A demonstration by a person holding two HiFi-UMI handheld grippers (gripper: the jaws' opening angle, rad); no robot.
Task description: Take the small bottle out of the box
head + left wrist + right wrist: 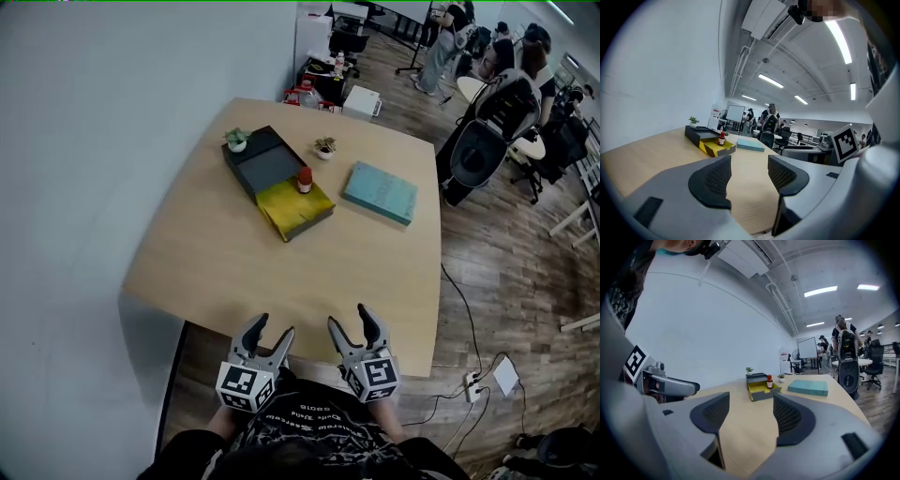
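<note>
A pale wooden table (234,253) stands against a plain grey-white wall (94,141). The floor (506,281) is dark wood planks, and a white power strip (472,386) lies on it near the table's right edge. Beyond the far right corner stands 1 black office chair (480,155). Long strip lights (838,40) glow on the white ceiling (797,61) beside exposed pipes (740,65), and a whiteboard (735,112) stands far back

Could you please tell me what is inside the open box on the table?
A small red-capped bottle stands upright in the yellow section of the box, close to its rim. Nothing else shows in there; the lining under the bottle is covered.
</note>
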